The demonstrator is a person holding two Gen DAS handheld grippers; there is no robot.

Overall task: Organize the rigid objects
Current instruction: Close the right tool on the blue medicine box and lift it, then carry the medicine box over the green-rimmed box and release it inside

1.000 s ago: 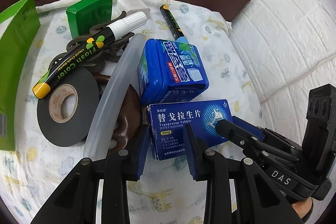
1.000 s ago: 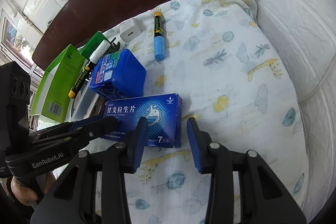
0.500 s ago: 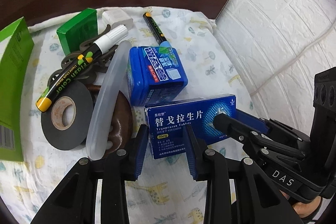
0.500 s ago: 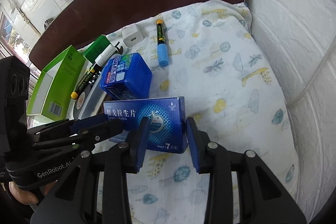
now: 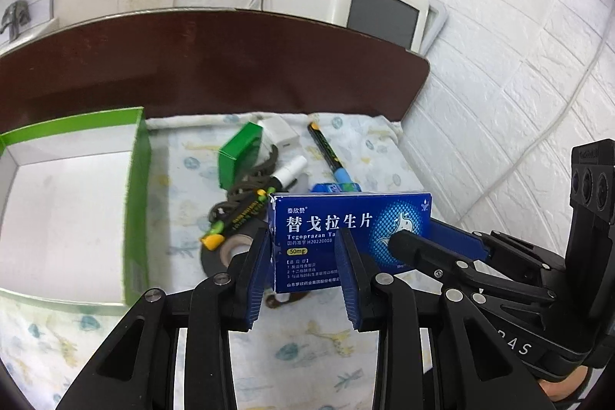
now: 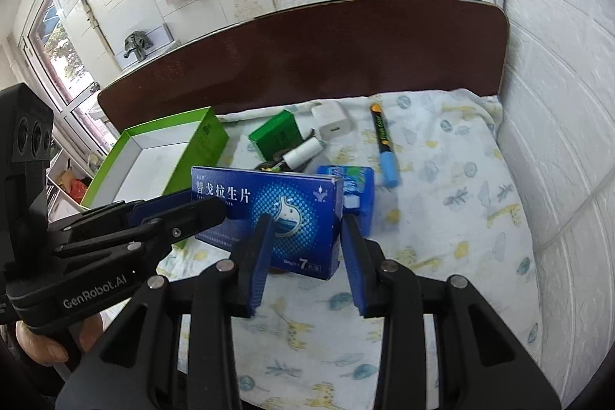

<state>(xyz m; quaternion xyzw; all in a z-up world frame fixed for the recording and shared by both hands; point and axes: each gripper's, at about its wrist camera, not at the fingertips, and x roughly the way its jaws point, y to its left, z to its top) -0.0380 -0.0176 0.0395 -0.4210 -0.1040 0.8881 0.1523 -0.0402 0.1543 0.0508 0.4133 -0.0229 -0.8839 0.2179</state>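
Observation:
A blue medicine box with white Chinese lettering is held up off the cloth, one end in each gripper. My left gripper is shut on its left end. My right gripper is shut on its right end. The right gripper's fingers also show in the left wrist view, and the left gripper's fingers in the right wrist view. An open green box with a white inside stands at the left; it also shows in the right wrist view.
On the giraffe-print cloth lie a blue tin, a small green box, a white charger, a blue-capped marker, a white-capped marker and a black tape roll. A brown headboard stands behind.
Both grippers have lifted the blue medicine box off the cloth and tilted up. The green open box has come into view at the left.

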